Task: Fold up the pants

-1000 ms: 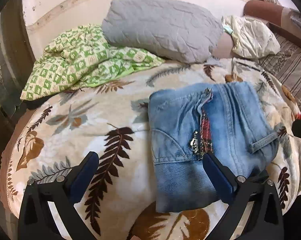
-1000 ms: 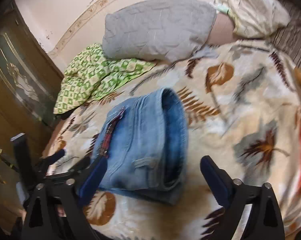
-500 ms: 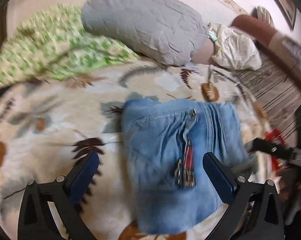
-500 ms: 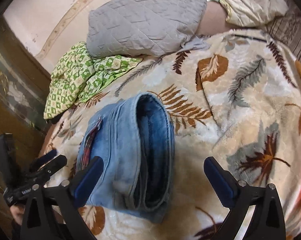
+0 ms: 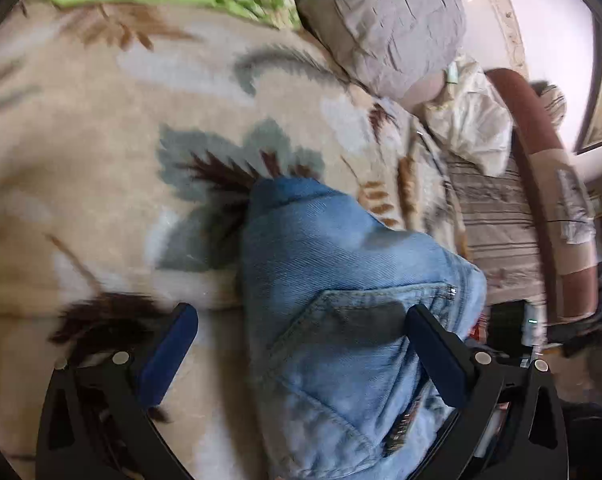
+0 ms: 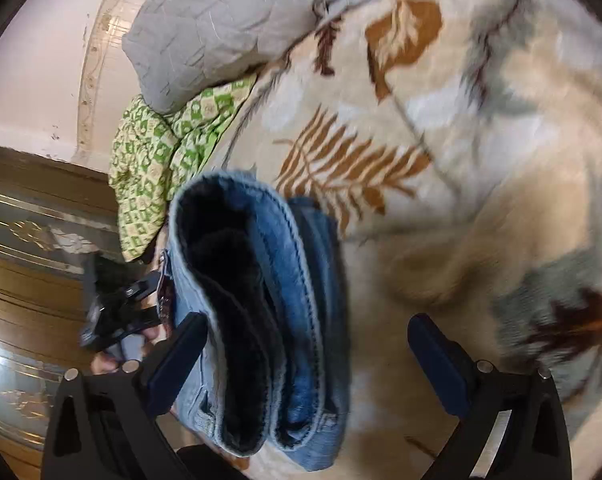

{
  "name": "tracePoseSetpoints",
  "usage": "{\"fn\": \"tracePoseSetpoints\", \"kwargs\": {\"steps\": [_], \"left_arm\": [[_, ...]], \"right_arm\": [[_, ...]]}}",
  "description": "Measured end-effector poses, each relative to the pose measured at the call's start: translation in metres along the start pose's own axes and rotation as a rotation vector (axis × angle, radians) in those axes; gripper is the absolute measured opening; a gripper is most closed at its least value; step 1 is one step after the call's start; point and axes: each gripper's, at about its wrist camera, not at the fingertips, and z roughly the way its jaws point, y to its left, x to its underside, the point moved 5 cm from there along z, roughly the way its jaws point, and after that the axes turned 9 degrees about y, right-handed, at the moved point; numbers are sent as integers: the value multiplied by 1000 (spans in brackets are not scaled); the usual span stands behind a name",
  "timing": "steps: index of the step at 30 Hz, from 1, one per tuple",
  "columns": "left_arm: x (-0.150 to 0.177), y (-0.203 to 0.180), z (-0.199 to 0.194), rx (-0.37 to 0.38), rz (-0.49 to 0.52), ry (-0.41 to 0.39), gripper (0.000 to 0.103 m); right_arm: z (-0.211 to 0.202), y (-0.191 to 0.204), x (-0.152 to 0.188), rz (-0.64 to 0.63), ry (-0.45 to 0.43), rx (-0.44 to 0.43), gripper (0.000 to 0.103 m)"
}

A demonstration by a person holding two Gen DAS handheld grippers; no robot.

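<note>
The light blue jeans (image 5: 341, 300) lie folded into a thick bundle on the leaf-patterned blanket (image 5: 101, 160). In the left wrist view my left gripper (image 5: 301, 352) is open, its blue pads either side of the bundle's pocket side, low over the denim. In the right wrist view the jeans (image 6: 261, 300) show their stacked folded layers end-on, and my right gripper (image 6: 305, 364) is open astride that end; the left finger (image 6: 177, 360) sits against the denim. Whether either gripper touches the fabric is unclear. The left gripper's body (image 6: 117, 304) shows beyond the bundle.
A grey quilted pillow (image 5: 381, 20) and a green checked cloth (image 6: 161, 160) lie at the head of the bed. A cream pillow (image 5: 473, 124), a striped sheet (image 5: 497, 220) and a brown bed frame (image 5: 541, 200) are at the right. A wooden cabinet (image 6: 29, 240) stands beside the bed.
Both grippers have moved in close and low around the folded jeans, and both views have swung and tilted. The bundle now sits between each pair of open fingers.
</note>
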Motion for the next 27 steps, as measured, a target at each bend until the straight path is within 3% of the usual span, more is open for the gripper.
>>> {"fn": "tracePoseSetpoints", "kwargs": {"steps": [4, 7, 10, 14, 15, 17, 19, 20, 21, 23, 27], "left_arm": [[3, -14, 25, 57, 26, 56, 103], [11, -15, 26, 119, 18, 52, 103], [25, -13, 23, 195, 3, 85, 103], [35, -18, 25, 186, 28, 81, 103], [34, -19, 27, 179, 23, 75, 103], [33, -19, 28, 176, 14, 62, 103], [34, -19, 27, 154, 1, 37, 91], [35, -18, 27, 119, -3, 30, 73], [36, -17, 27, 94, -1, 21, 64], [37, -19, 26, 91, 5, 10, 53], [37, -33, 16, 69, 30, -11, 39]], "right_arm": [[21, 7, 5, -17, 54, -35, 102], [29, 13, 7, -35, 72, -43, 103], [41, 22, 8, -27, 112, -132, 103], [50, 26, 3, -53, 86, -140, 103], [50, 27, 3, -59, 75, -139, 100], [50, 25, 4, -70, 54, -105, 73], [49, 22, 6, -70, 40, -99, 57], [47, 21, 7, -81, 32, -90, 49], [46, 22, 8, -92, 23, -84, 46], [43, 30, 8, -117, 6, -65, 36], [35, 54, 9, -183, -23, -22, 29]]}}
